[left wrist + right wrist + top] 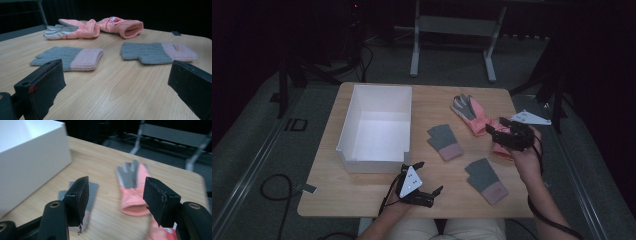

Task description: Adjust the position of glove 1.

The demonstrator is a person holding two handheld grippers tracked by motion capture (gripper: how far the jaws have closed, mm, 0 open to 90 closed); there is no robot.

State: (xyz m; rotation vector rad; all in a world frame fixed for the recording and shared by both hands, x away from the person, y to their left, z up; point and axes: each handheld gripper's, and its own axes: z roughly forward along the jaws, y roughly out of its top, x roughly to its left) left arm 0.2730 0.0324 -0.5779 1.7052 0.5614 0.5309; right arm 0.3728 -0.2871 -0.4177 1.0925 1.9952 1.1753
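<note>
Your right gripper [499, 131] hangs above the right side of the tabletop [362, 192] with its jaws spread apart and nothing between them. It sits over the pair of pink gloves: the pink glove with the grey palm [469, 112] lies just beyond the jaws, fingers pointing toward the far edge, and in the right gripper view that glove [131, 187] shows in the gap between the two jaws, its open cuff toward you. The second pink glove [501, 151] lies under your right hand [527, 157], partly covered by it, close to the right edge. Your left gripper [427, 177] rests low at the near edge, just in front of the white box's near corner, jaws wide and empty, pointing toward the right side. In the left gripper view, two grey knit gloves with pink cuffs lie ahead of its jaws: one grey glove [67, 58] and the other grey glove [157, 52] beside it, well short of contact with either jaw, and the pink pair lies beyond them. The white box [347, 125] stands on the left half of the tabletop, its open top up.
</note>
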